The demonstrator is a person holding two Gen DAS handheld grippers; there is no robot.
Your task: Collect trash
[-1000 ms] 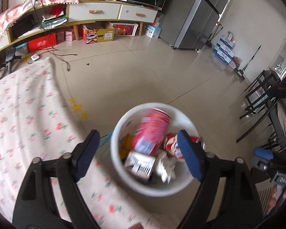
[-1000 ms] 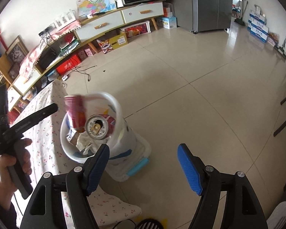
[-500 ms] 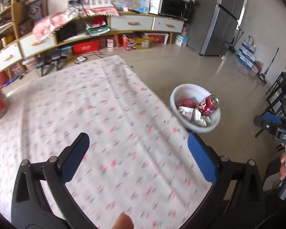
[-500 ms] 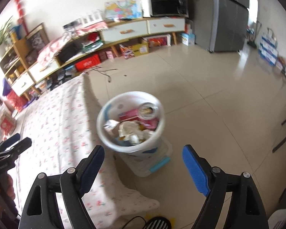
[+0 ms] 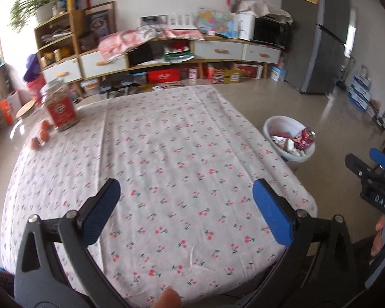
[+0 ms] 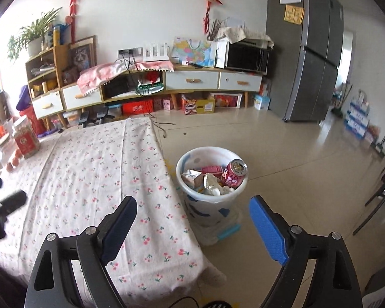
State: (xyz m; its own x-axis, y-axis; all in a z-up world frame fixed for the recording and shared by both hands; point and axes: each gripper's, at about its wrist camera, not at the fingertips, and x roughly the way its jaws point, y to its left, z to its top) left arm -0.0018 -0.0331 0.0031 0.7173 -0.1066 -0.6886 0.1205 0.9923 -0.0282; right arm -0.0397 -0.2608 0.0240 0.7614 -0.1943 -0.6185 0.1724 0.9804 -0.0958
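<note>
We have pulled both claws back from the bin [image 6: 211, 177], where the pink can [image 6: 233, 173] now lies among wrappers just beside the table [image 5: 151, 169], the left gripper [image 5: 186, 210] wide and empty, the right gripper [image 6: 192, 227] empty, jaws opening, so collecting looks done.

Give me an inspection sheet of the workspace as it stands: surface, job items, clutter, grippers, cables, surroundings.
Surface: table under a cherry-print cloth, wrinkled, with no trash seen on it.
Job's things: white bin on the floor beside the table, holding a pink can, a carton and crumpled paper.
Clutter: red-labelled jar and small orange fruits at the table's far corner.
Grippers: left gripper open and empty above the cloth; right gripper empty, jaws opening.
Cables: black cable on the floor beyond the table.
Surroundings: low cabinet, fridge, boxes along the wall.
</note>
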